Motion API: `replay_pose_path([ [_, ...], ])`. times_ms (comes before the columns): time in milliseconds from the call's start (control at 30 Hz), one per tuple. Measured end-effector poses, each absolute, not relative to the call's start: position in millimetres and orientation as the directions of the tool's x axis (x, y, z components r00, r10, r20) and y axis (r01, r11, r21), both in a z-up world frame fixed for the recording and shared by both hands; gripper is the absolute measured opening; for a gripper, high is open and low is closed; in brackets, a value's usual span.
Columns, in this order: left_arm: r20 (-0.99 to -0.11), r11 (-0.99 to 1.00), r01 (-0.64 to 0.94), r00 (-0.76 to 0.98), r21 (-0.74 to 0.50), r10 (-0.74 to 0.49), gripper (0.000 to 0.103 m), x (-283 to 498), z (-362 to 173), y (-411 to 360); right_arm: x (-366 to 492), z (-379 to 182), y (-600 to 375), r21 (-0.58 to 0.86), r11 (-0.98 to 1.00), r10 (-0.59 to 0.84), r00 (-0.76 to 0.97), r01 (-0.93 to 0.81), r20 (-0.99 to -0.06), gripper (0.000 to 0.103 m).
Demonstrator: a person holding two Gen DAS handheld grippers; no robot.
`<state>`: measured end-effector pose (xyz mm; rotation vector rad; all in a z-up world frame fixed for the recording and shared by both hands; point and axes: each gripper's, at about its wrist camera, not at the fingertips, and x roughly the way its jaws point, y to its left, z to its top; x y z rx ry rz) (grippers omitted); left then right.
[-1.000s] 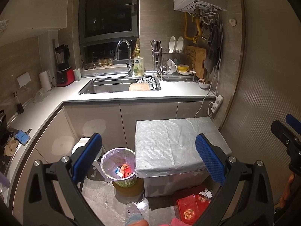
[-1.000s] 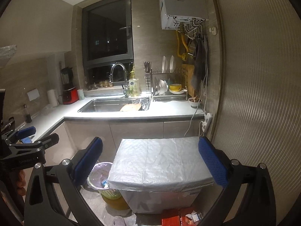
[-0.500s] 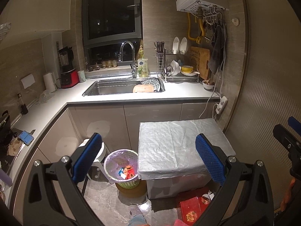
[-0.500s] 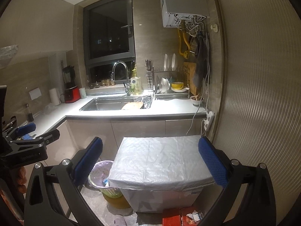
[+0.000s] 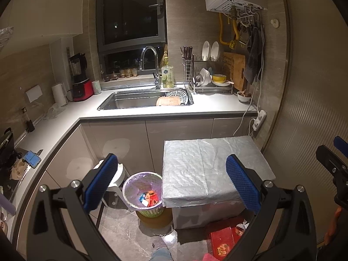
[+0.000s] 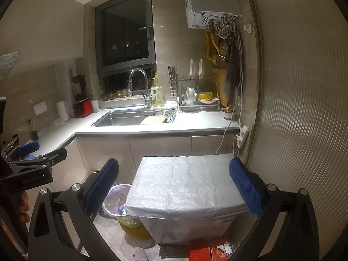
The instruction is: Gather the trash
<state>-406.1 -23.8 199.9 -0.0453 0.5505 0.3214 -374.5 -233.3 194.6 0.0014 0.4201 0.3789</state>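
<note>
A green mesh trash bin (image 5: 146,195) with a clear liner stands on the floor beside a foil-covered box (image 5: 208,169); colourful wrappers (image 5: 150,198) lie inside it. The bin also shows in the right wrist view (image 6: 121,208), partly hidden by the box (image 6: 184,184). My left gripper (image 5: 171,182) is open and empty, held high above the bin and box. My right gripper (image 6: 174,187) is open and empty, above the box. Red packaging (image 5: 226,239) lies on the floor by the box.
An L-shaped white counter (image 5: 152,113) holds a sink (image 5: 141,101), dish rack (image 5: 208,80), red blender (image 5: 79,87) and a phone (image 5: 32,158). A white stool (image 5: 115,174) stands left of the bin. A ribbed wall (image 6: 300,108) is at the right.
Both grippers have drifted slightly left and back, so the bin and box sit a little further right in view. Both stay open and empty.
</note>
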Motion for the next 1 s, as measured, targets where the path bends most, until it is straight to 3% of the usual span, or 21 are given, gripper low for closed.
replay_pose_path([
  [1000, -0.499, 0.936, -0.344, 0.801, 0.071, 0.332, 0.095, -411.8, 200.7, -21.9, -374.0, 192.4, -223.2, 0.083, 0.920, 0.382, 0.829, -0.383, -0.408, 0.101],
])
